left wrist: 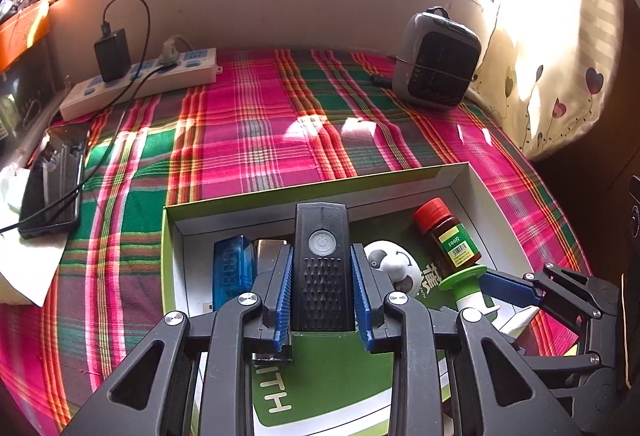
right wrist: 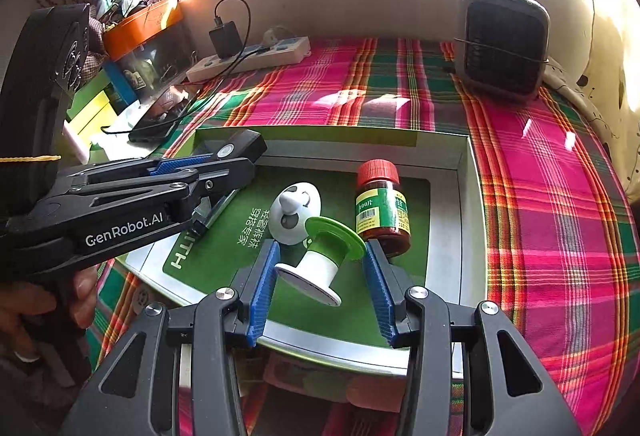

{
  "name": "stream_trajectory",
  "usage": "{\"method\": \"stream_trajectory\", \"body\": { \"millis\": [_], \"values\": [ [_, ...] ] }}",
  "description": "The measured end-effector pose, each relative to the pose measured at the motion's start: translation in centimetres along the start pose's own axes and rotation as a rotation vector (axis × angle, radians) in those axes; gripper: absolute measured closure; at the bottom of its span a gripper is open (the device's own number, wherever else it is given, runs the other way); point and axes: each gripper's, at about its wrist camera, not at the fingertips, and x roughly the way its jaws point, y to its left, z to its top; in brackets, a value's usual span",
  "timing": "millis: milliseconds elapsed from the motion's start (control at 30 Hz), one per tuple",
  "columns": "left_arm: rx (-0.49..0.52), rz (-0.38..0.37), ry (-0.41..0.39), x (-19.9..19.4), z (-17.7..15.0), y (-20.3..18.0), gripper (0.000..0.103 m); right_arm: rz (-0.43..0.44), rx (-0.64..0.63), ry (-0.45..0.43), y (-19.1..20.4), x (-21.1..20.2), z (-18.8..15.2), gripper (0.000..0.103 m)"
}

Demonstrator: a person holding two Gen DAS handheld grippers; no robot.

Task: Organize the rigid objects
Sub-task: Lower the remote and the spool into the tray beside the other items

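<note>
My left gripper [left wrist: 322,296] clamps the black flashlight [left wrist: 321,268] over the green box's [right wrist: 464,236] left edge. My right gripper [right wrist: 320,284] is spread around the green-and-white spool [right wrist: 320,264] — pads apart from it, near the box's front edge, beside the red-capped bottle [right wrist: 382,203].

- Box [right wrist: 466,195]: smooth cardboard walls, white inside; printed green liner, satin.
- Black device [left wrist: 321,268], over the box: matt plastic, studded lower face, translucent round button.
- Bottle [right wrist: 382,207], inside the box: glossy amber plastic, ribbed red cap, paper label.
- Spool [right wrist: 324,264], beside the bottle: smooth green and white plastic.
- Tablecloth [left wrist: 256,123], under the box: woven plaid cloth.
- Left gripper [left wrist: 322,300] and right gripper [right wrist: 320,292]: matt black plastic, ribbed blue pads, bright metal rivets.
</note>
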Motion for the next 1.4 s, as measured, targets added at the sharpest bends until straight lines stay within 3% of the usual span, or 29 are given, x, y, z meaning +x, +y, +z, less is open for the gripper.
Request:
{"method": "stream_trajectory", "body": {
  "millis": [1400],
  "values": [
    [0.026,0.006,0.039,2.2,-0.2,-0.7,0.073,-0.043,-0.03,0.021,0.0,1.4,-0.4,0.058]
  ]
}}
